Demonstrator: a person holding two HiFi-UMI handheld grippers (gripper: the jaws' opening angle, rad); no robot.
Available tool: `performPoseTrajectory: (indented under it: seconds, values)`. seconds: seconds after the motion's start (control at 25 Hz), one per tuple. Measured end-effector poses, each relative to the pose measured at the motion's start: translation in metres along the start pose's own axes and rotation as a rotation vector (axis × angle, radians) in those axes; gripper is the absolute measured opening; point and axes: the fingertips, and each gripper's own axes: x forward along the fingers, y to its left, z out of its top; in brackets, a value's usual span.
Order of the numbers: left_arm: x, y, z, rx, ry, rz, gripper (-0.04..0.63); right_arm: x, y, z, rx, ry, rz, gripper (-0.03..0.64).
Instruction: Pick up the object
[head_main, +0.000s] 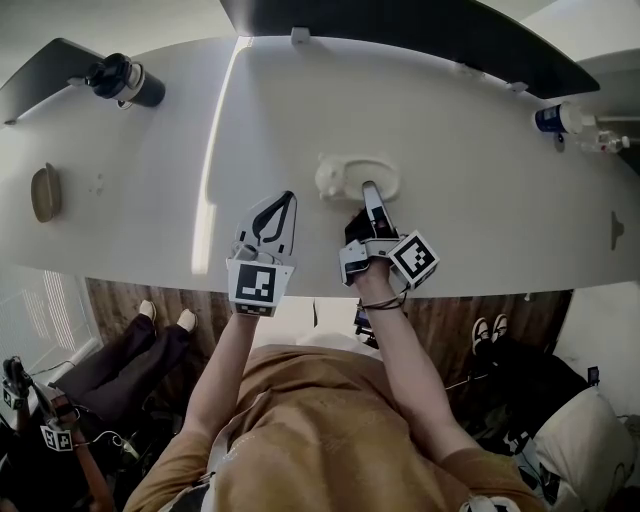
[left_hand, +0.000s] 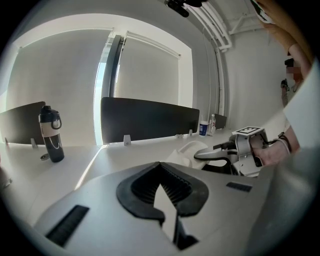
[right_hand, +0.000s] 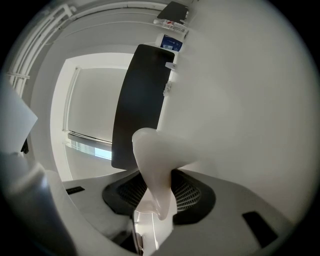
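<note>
Rim grip on white object (head_main: 345, 176) by right tool (head_main: 369, 192)

Right tool sits at a narrow setting, its ribbed pads (right_hand: 192, 192) against a thin curved rim of the white object, which rests on the bench (head_main: 480, 150) just above the centre of the head view. Left tool (head_main: 288, 198) lies to the left of the object, tips together and empty. Risk: the hold is at one edge only, so on lifting the far side is likely to drop and the object to pivot in the pads. The rim looks smooth and tapered. Light pressure may let it slide out, and excess pressure may squeeze it free.
</note>
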Motion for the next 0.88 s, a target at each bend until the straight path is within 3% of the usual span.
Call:
performPoseTrajectory:
  seconds: [0.2, 0.88]
  values:
    - [-0.001, 0.001, 0.005, -0.028, -0.024, 0.015, 0.006, -0.004, 0.006, 0.004, -0.014, -0.001, 0.009, 0.155]
    - [-0.008, 0.004, 0.024, -0.023, -0.072, 0.039, 0.006, -0.017, 0.04, 0.022, -0.064, -0.022, 0.08, 0.155]
